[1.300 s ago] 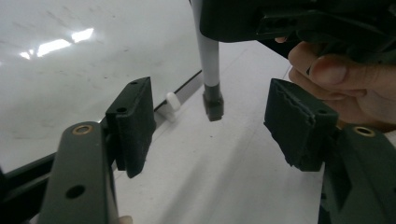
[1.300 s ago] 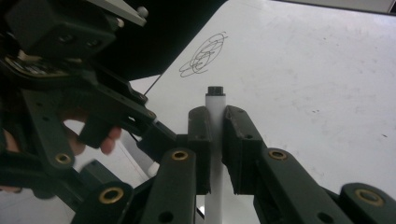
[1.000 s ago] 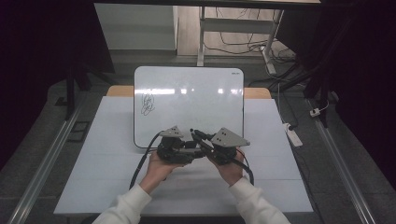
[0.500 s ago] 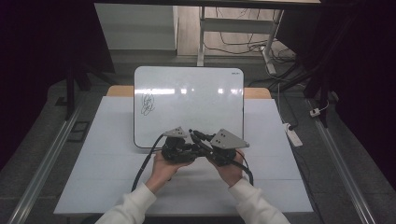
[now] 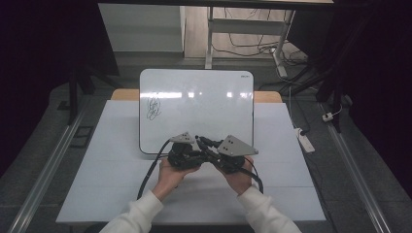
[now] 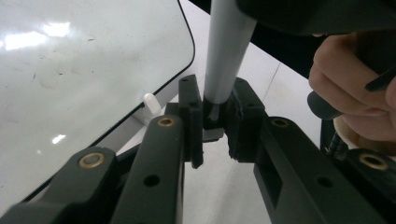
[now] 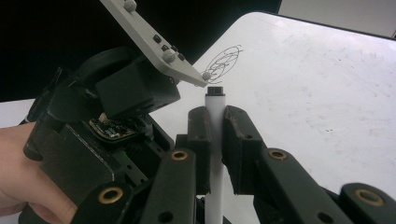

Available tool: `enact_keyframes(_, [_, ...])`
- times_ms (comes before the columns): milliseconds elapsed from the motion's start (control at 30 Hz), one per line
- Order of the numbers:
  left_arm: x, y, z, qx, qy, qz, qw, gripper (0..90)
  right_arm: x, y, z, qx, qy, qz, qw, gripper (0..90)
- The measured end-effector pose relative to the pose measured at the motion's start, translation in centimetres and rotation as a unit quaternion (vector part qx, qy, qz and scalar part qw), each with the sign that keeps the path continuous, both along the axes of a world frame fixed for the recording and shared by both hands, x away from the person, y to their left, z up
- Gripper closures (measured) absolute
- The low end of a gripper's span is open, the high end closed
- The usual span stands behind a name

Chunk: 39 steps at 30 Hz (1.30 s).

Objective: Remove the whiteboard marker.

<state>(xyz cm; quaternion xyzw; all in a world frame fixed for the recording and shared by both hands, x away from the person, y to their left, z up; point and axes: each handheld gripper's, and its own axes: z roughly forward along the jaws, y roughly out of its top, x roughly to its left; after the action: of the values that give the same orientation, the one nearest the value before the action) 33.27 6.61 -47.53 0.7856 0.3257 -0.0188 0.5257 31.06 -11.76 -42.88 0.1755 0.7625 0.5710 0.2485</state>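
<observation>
A white marker (image 7: 215, 105) with a black end stands between my right gripper's (image 7: 215, 126) pads, which are shut on its barrel. In the left gripper view the same marker (image 6: 224, 56) runs down into my left gripper (image 6: 215, 123). Its jaws have just been closing and now press on the marker's dark lower end. In the high view both grippers meet tip to tip, left (image 5: 200, 150) and right (image 5: 210, 147), at the near edge of the whiteboard (image 5: 194, 97). A black scribble (image 5: 153, 108) marks the board's left side.
The board lies on a white table (image 5: 97, 170) with a wooden table behind it. A small white piece (image 6: 152, 103) sits at the board's edge. A power strip (image 5: 303, 138) lies on the floor at the right, and metal rails run along both sides.
Both hands keep their place at the board's near edge; the high view shows no clear movement.
</observation>
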Motion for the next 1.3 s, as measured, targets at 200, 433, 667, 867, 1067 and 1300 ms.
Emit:
enact_keyframes(200, [-0.2, 0.3, 0.1, -0.001, -0.017, 0.005, 0.9998, 77.4, 0.3, -0.2, 0.1, 0.017, 0.01, 0.023, 0.9995, 66.6])
enact_keyframes(433, [-0.7, 2.0, 0.9, 0.002, -0.047, 0.01, 0.9988, 77.5, 0.8, -2.9, 0.8, 0.036, 0.042, 0.026, 0.9981, 51.0])
enact_keyframes(667, [-0.9, 4.7, 1.7, -0.007, -0.075, 0.024, 0.9969, 77.6, 0.5, -10.1, -1.2, 0.02, 0.082, -0.031, 0.996, 49.9])
enact_keyframes(867, [-0.8, 6.3, 2.2, -0.021, -0.089, 0.038, 0.995, 77.6, -0.5, -16.7, -3.8, -0.013, 0.114, -0.09, 0.9893, 49.5])
enact_keyframes(1067, [-1.1, 8.1, 3.1, -0.038, -0.117, 0.053, 0.991, 77.6, -0.6, -19.6, -5.1, -0.036, 0.111, -0.116, 0.9863, 49.1])
enact_keyframes(1300, [-1.0, 10.5, 3.8, -0.05, -0.142, 0.085, 0.9849, 77.7, -0.1, -19.3, -6.0, -0.052, 0.117, -0.115, 0.9851, 49.0])
